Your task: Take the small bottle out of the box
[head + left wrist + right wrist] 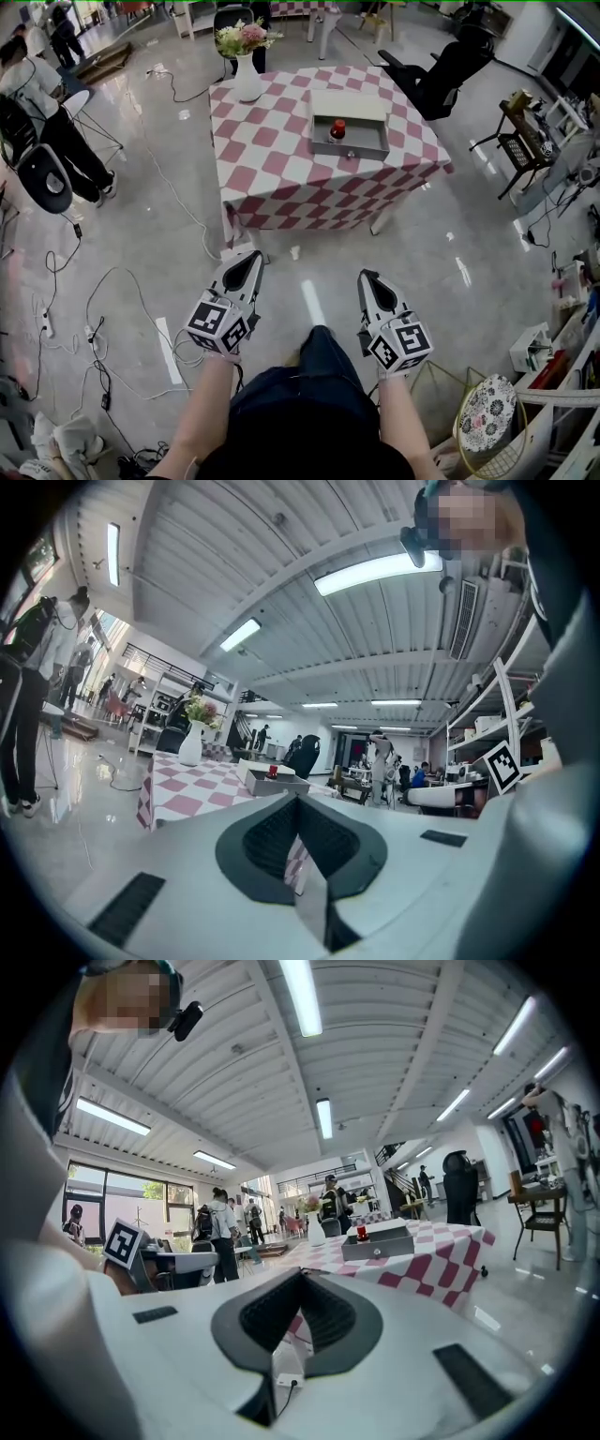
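A small red bottle (337, 129) stands inside an open grey box (349, 146) on a table with a pink-and-white checked cloth (272, 178). Both grippers are held low over the floor, well short of the table and pointing toward it. My left gripper (251, 255) is shut with nothing in it, and my right gripper (366, 276) is shut and empty too. In the left gripper view the box (279, 782) and bottle (273, 772) show far beyond the closed jaws (298, 799). The right gripper view shows the box (377, 1242) and bottle (362, 1233) past its tips (302, 1272).
A white vase of flowers (247, 77) stands on the table's far left corner. Cables (112, 309) trail over the glossy floor at left. A black office chair (441, 66) sits behind the table. A person (42, 112) stands at far left. A wire basket (487, 422) is at lower right.
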